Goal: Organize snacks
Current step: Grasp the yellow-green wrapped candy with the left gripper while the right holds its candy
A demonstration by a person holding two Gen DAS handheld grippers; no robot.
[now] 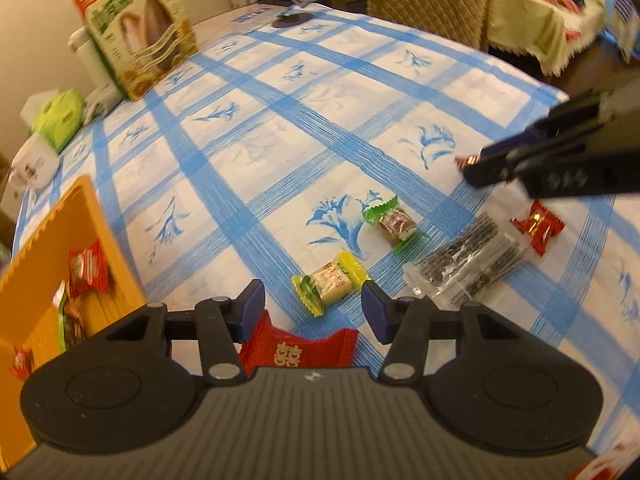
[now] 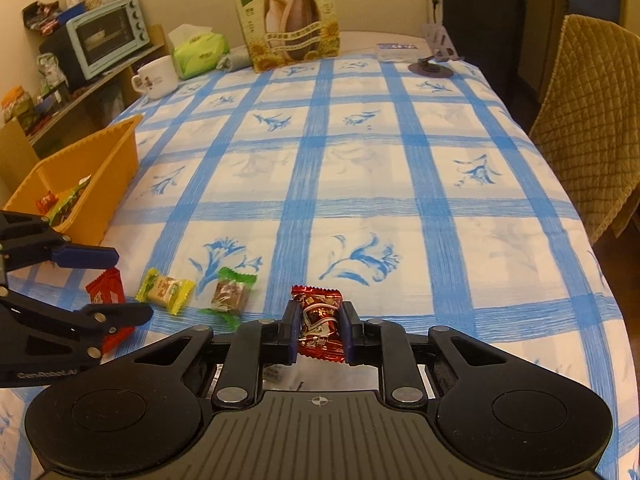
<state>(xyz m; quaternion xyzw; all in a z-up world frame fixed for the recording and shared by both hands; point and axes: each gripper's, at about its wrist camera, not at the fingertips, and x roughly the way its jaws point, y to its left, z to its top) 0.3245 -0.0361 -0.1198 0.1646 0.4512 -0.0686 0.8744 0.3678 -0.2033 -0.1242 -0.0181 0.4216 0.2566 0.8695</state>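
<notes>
A few sweets already in the orange bin [image 2: 96, 168] at far left, right gripper [image 2: 320, 330] clamped on a dark-red candy [image 2: 321, 326], left gripper [image 1: 312, 308] half-open over the red packet [image 1: 296, 346], several left nearby.

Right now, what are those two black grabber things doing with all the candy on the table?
They are sorting snacks into the orange bin, which already holds a few. The right gripper has its jaws shut on a dark red candy. The left gripper is open, with a bright red candy between its jaws, not yet squeezed. A yellow candy and a green candy lie on the tablecloth.
</notes>
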